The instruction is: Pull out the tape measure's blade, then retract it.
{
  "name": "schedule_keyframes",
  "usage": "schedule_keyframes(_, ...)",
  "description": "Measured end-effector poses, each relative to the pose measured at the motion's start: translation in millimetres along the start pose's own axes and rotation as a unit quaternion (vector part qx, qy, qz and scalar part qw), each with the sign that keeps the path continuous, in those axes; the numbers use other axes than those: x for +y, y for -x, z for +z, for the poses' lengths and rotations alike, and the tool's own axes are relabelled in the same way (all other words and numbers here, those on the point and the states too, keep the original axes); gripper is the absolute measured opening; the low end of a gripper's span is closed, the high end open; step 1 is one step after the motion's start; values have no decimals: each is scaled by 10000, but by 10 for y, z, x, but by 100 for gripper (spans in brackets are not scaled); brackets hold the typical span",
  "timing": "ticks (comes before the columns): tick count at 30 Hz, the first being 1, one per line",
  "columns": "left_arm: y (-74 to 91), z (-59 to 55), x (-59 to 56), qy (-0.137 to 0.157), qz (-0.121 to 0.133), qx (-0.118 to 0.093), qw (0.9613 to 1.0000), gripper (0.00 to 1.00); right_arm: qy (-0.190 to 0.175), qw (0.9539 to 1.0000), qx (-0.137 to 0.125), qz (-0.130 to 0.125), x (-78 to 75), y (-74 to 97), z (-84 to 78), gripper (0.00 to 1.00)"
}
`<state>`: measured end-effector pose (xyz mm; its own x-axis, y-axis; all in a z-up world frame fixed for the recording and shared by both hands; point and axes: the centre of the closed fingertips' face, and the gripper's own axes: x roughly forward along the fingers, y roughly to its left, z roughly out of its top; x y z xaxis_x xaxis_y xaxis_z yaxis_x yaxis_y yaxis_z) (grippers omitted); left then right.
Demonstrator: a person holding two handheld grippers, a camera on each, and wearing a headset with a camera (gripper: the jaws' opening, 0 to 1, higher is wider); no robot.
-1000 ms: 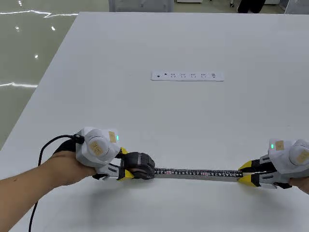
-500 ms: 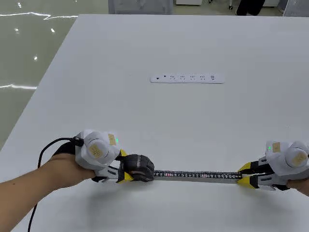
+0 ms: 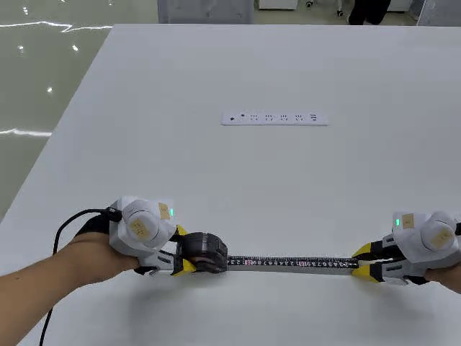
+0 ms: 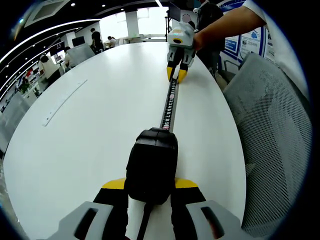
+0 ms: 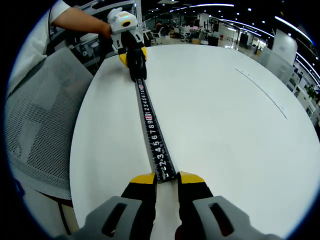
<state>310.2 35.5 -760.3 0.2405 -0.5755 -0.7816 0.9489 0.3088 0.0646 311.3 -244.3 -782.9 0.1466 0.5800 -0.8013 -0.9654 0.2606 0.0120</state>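
The tape measure (image 3: 204,252) lies at the near edge of the white table (image 3: 252,180). Its dark case is clamped between the 2 jaws of the left gripper (image 3: 184,249). In the left gripper view the yellow tips of the left gripper (image 4: 150,183) press on both sides of the case (image 4: 151,165), with no gap showing, so the jaws are only as far apart as the case is wide.

The blade (image 3: 292,263) is pulled out and runs flat along the table from the case to the right gripper (image 3: 362,261). In the right gripper view the free end of the blade (image 5: 152,135), with its printed numbers facing up, sits between the 2 yellow tips of the right gripper (image 5: 167,178). These jaws are almost together and pinch that end. The 2 grippers are well apart, with the blade straight between them.

A hand (image 3: 94,252) holds the left gripper, and a black cable (image 3: 61,231) loops away from it to the left. A white power strip (image 3: 274,118) lies further back on the table, well apart from the tape measure. A grey mesh chair (image 4: 270,125) stands beside the table edge.
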Motion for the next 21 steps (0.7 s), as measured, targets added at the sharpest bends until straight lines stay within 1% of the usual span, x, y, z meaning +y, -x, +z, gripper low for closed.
schedule_keyframes(5, 1, 5, 2, -47, 9, -11, 10000, 30, 35, 10000, -2, 11, 17, -9, 10, 15)
schedule_keyframes(10, 3, 6, 9, -32, 24, -5, 10000, 32, 26, 10000, -2, 10, 16, -15, 10, 18)
schedule_keyframes(17, 16, 15, 12, 85, 36, -71, 9999, 42, -55, 10000, -21, -55, -2, -17, 14, 26)
schedule_keyframes(21, 15, 18, 9, 103, 30, -81, 9999, 44, -61, 10000, -22, -61, -2, -16, 15, 29)
